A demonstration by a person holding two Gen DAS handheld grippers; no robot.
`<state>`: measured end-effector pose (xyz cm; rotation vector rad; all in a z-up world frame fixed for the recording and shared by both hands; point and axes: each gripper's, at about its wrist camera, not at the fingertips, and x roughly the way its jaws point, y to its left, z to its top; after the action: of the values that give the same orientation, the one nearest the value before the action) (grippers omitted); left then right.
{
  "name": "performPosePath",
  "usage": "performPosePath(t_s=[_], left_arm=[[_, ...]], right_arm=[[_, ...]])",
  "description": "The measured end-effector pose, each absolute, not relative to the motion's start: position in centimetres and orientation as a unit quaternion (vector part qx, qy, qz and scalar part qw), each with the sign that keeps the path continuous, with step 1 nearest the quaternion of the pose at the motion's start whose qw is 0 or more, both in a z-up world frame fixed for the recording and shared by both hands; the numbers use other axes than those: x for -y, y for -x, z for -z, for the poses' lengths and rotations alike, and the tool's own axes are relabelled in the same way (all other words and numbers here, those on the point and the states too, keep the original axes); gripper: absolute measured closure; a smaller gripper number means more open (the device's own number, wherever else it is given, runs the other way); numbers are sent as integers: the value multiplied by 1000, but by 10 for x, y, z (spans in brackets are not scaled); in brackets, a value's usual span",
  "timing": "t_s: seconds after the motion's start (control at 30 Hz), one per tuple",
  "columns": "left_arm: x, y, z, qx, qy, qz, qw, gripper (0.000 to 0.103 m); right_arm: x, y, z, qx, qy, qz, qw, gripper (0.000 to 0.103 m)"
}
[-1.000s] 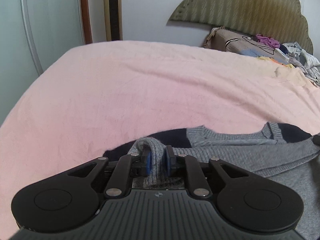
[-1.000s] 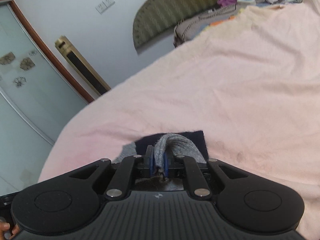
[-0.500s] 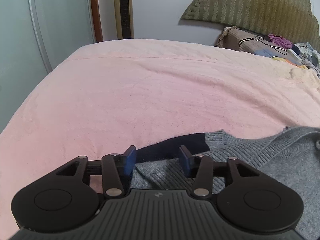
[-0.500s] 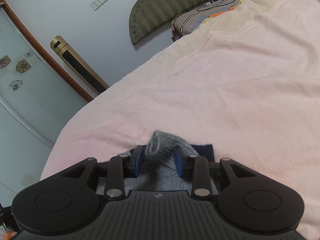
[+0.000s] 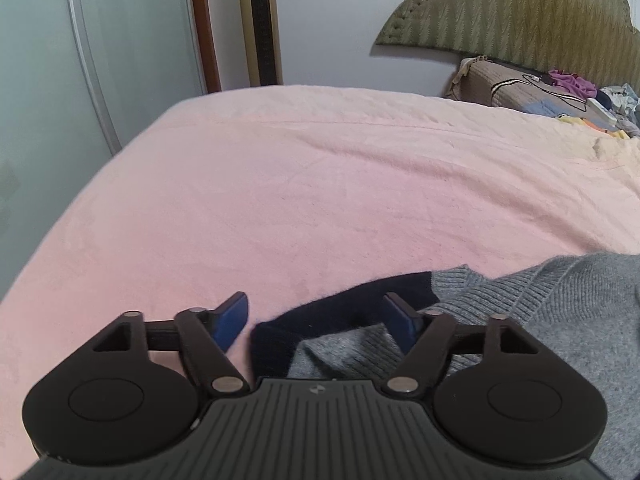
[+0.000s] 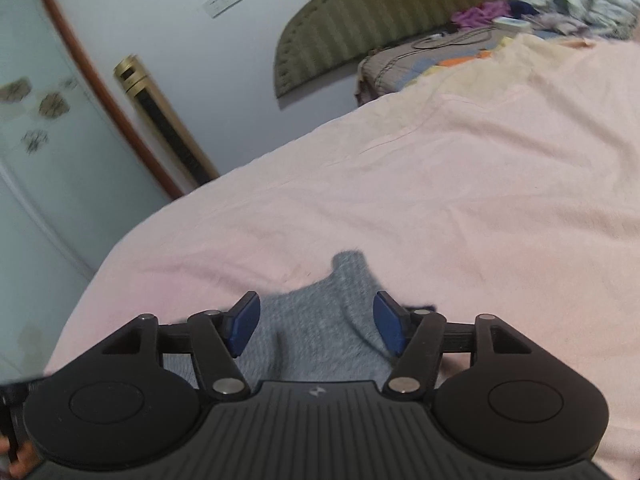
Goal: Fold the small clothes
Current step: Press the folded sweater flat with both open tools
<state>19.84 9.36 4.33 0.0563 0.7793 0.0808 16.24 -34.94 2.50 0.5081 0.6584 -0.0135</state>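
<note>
On the near edge of the pink blanket [image 5: 320,200] lies the grey knitted garment [image 5: 560,304], its navy part [image 5: 344,316] showing at the left. The left gripper [image 5: 316,320] hangs just above that corner; its jaws have just been opening and stand spread, blue pads [image 5: 230,320] clear of the cloth below. The right gripper [image 6: 316,326] is likewise spread after just opening, grey knit lying loose between its pads without being pinched. Far right, a heap of clothes [image 6: 576,4] sits by the olive headboard [image 5: 520,20].
</note>
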Motion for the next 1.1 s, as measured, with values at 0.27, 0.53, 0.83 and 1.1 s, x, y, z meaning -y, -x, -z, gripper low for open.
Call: performPosePath(t_s=[0.27, 0.53, 0.83, 1.1], left_arm=[[-98, -167, -48, -369, -93, -9, 925, 15], [-75, -145, -27, -344, -213, 39, 914, 9], [-113, -216, -33, -379, -59, -79, 920, 4], [-112, -181, -46, -356, -100, -39, 928, 3]], right_arm=[[305, -174, -24, -357, -196, -76, 910, 38], [297, -183, -15, -368, -167, -58, 913, 35], [319, -167, -22, -340, -176, 13, 924, 35], [308, -141, -28, -340, -136, -14, 931, 29]])
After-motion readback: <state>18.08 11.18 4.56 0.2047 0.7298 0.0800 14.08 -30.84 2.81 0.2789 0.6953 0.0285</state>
